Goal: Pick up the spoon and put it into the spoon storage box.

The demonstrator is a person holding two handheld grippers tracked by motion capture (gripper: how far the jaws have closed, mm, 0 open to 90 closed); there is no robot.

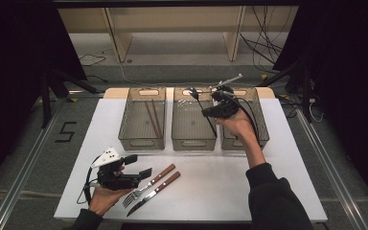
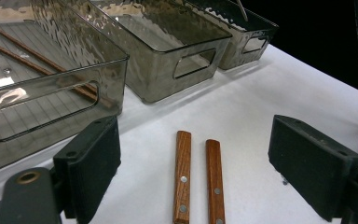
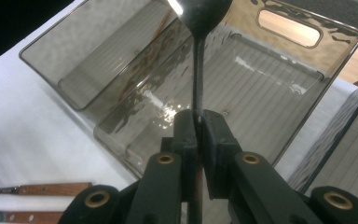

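Carrying a spoon [image 3: 198, 28] over the middle bin [image 1: 194, 139] looks like the step in hand: the work appears to be sorting cutlery into three smoky clear bins, and this piece is mid-delivery. The right tongs [image 3: 197, 122] are pressed together on the spoon's thin handle, pinching it so the bowl sticks out ahead of the tips, above the middle bin's ribbed floor. In the high view the right tongs [image 1: 210, 111] hang over the divide between the middle bin and the right bin [image 1: 263, 139], the spoon [image 1: 199, 98] slanting out over the middle one.

My guess at the next move: lower the spoon into that bin until it lies close to the floor, then spread the jaws and lift clear without catching the rim. A drop from up here could bounce or clatter against the wall.

The left tongs [image 1: 143, 173] rest low on the white table [image 1: 220, 191] with jaws spread wide and nothing between them. Just ahead of their tips lie a wood-handled fork [image 1: 148, 187] and a wood-handled knife [image 1: 154, 193], side by side, handles nearly touching [image 2: 182, 177] [image 2: 214, 179].

Beyond the left tongs, the left bin [image 1: 141, 141] holds a pair of brown chopsticks [image 1: 152, 117] lying lengthwise. The middle bin looks empty. What the right bin holds I cannot tell, as the hand covers much of it.
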